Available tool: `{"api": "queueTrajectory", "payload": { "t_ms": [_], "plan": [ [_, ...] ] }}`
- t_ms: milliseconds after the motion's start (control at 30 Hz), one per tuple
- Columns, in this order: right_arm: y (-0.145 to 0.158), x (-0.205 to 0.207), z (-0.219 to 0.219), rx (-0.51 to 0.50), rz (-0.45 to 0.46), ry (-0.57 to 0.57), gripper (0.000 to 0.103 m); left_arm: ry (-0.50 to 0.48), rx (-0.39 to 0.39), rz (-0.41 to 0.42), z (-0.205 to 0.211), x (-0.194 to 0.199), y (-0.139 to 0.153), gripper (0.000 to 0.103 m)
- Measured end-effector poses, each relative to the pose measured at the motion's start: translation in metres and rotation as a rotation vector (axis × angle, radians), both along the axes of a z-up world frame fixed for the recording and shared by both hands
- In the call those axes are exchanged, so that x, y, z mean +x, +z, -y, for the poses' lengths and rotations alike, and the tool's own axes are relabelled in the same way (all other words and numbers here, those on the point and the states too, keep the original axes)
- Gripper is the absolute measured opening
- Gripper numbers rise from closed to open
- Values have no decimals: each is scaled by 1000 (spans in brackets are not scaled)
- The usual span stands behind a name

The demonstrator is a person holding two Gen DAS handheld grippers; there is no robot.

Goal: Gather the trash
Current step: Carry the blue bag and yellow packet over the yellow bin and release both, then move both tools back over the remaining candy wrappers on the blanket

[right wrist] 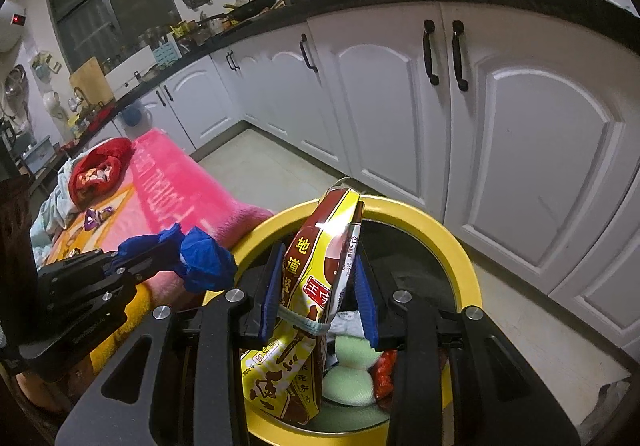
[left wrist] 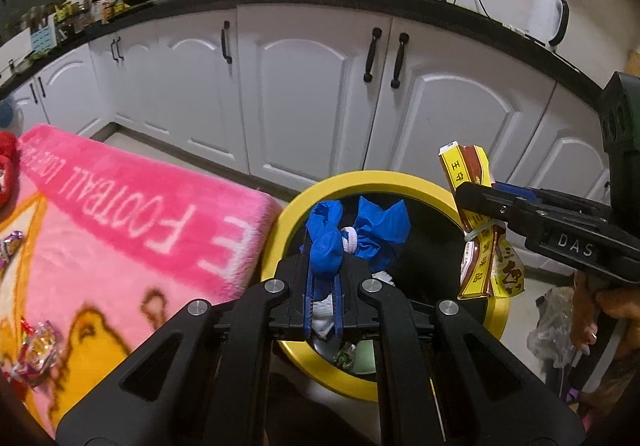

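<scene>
Over the yellow bin (left wrist: 384,181), a blue wad (left wrist: 352,238) is clamped by the left hand-held gripper (left wrist: 323,286); at 3 o'clock, a yellow packet (right wrist: 316,278) is clamped by the right hand-held gripper (right wrist: 318,294).

Left wrist view: looks forward and down along the left tool (left wrist: 324,278), close above the yellow bin (left wrist: 420,185). Right wrist view: same tilt along the right tool (right wrist: 320,286). Shared: bin (right wrist: 460,242), white cabinets (left wrist: 304,93) beyond, pink blanket (left wrist: 120,213) left.

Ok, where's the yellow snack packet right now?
The snack packet is clamped in the right hand-held gripper, hanging over the yellow bin.
</scene>
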State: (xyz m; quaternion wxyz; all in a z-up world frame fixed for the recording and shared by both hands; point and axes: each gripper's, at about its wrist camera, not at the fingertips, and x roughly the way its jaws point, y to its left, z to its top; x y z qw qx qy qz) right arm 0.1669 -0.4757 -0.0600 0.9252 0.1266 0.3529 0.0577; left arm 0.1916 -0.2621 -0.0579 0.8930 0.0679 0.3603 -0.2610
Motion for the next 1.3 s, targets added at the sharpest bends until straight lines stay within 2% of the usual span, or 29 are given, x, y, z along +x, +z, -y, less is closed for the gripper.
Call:
{"api": "queueTrajectory", "payload": {
  "t_ms": [433, 633, 700, 833, 1000, 1067, 1167, 1300],
  "plan": [
    [-23, 2, 11, 22, -50, -16, 33, -24, 16, -42, 11, 3, -17, 4],
    [-28, 4, 17, 44, -71, -38, 35, -26, 18, -48, 12, 3, -19, 20],
    [-29, 3, 19, 47, -72, -48, 41, -23, 18, -47, 10, 3, -19, 24],
    [-28, 2, 20, 44, -71, -58, 42, -8, 15, -40, 6, 2, -18, 37],
    [-22, -1, 17, 30, -50, -66, 57, 19, -5, -31, -5, 1, -12, 62],
    [-18, -2, 15, 18, -39, -70, 64, 30, -15, -25, -10, 0, -8, 83],
    [-12, -4, 11, 6, -20, -69, 70, 43, -26, -20, -16, -1, -3, 91],
    [-5, -7, 5, -15, -1, -69, 75, 58, -29, -2, -22, -4, 4, 92]
  ]
}}
